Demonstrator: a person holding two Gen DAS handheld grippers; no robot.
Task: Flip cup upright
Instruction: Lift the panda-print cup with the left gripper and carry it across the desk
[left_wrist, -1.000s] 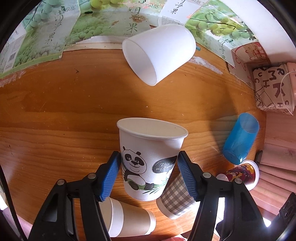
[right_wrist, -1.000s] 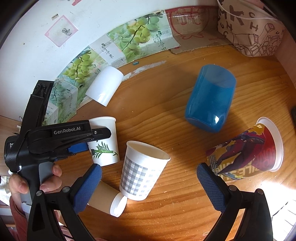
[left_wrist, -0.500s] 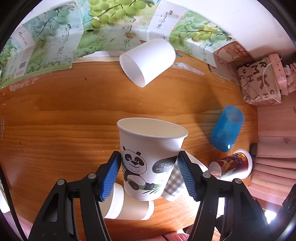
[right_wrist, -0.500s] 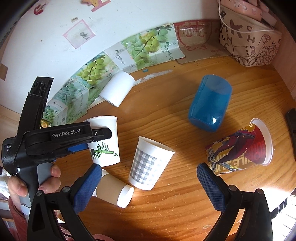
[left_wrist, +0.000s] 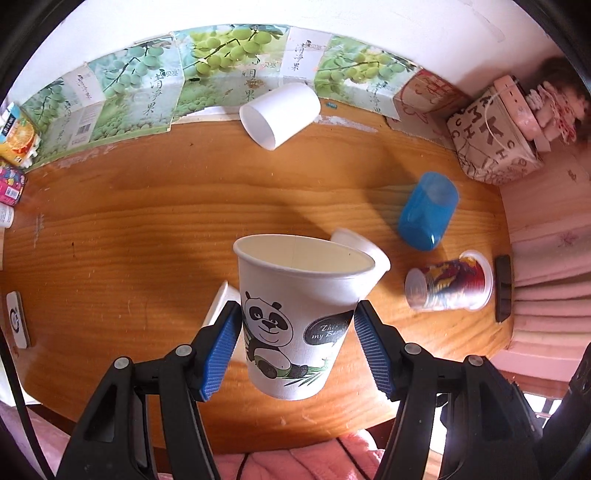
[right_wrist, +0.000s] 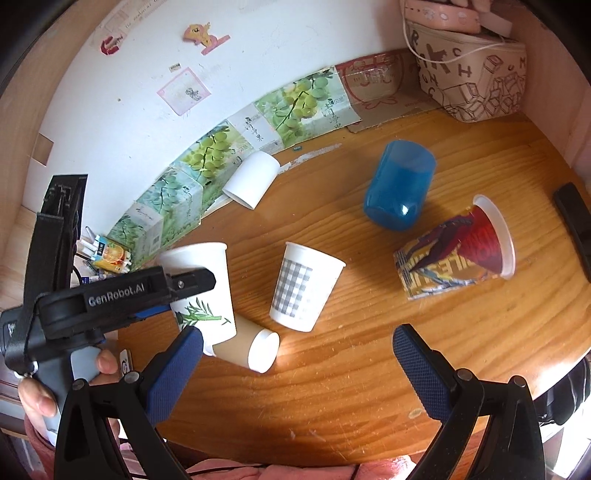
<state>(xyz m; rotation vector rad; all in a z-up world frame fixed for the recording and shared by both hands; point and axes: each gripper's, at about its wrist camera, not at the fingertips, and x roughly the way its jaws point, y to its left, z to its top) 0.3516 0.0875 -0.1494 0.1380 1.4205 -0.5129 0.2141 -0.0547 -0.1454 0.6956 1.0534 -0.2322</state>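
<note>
My left tongs (left_wrist: 297, 338) grip the panda cup (left_wrist: 295, 314) mouth-up above the table (left_wrist: 147, 236), next set it down; right tongs (right_wrist: 295, 363) wide, idle.

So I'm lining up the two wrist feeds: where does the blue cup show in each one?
Left wrist: the blue cup lies on its side right of centre, beyond the panda cup held in the left claw.
Right wrist: it lies upper right of centre, above the open right claw.
Shared landmark: the red printed cup on its side just next to it, also seen in the right view.
</note>
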